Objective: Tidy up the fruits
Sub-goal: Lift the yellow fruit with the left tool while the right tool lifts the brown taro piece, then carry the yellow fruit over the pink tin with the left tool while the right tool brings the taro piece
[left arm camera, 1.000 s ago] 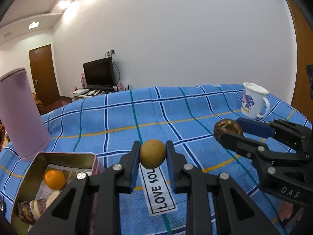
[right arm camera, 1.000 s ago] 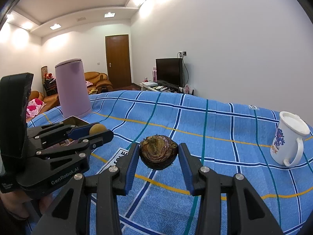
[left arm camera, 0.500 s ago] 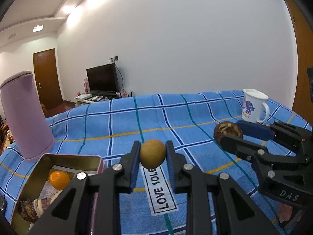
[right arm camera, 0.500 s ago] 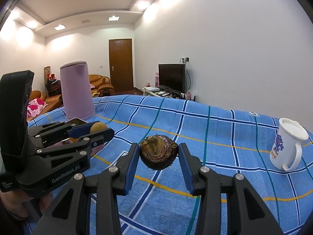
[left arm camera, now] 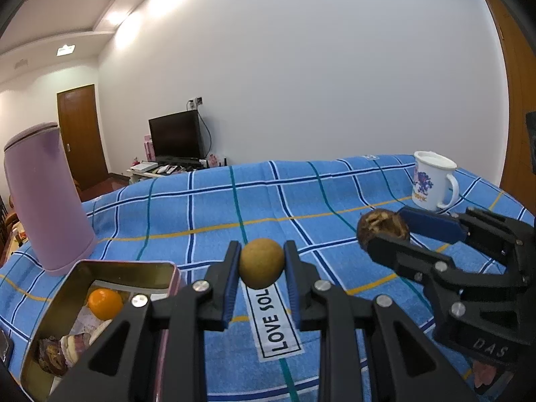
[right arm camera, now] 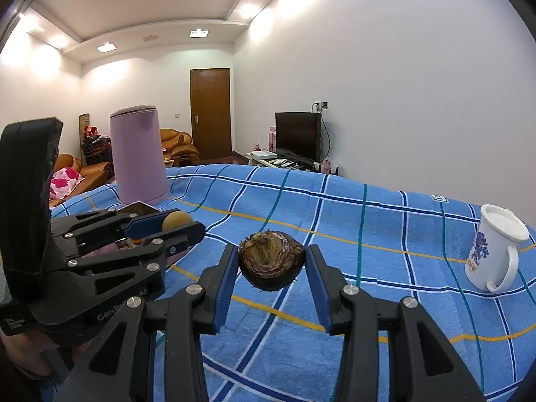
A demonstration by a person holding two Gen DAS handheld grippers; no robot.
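Note:
My left gripper (left arm camera: 262, 264) is shut on a small round tan fruit (left arm camera: 262, 263), held above the blue plaid cloth (left arm camera: 234, 207). To its right, my right gripper (right arm camera: 272, 263) is shut on a dark brown, rough-skinned fruit (right arm camera: 271, 261), also clear of the cloth. Each gripper shows in the other's view: the right gripper (left arm camera: 385, 238) with its brown fruit (left arm camera: 382, 227), and the left gripper (right arm camera: 182, 226) with its tan fruit (right arm camera: 176, 219). A metal tin (left arm camera: 43, 315) at lower left holds an orange (left arm camera: 104, 303) and some purplish-brown fruit pieces (left arm camera: 63, 351).
A tall pink container (left arm camera: 47, 197) stands behind the tin. A white printed mug (left arm camera: 432, 181) sits at the far right of the cloth. A "LOVE SOL" label (left arm camera: 274, 325) lies on the cloth under my left gripper. A person's hand (right arm camera: 20, 355) grips the left handle.
Both cameras have tilted up slightly, so the cloth and tin sit lower in view. Both fruits stay gripped as before.

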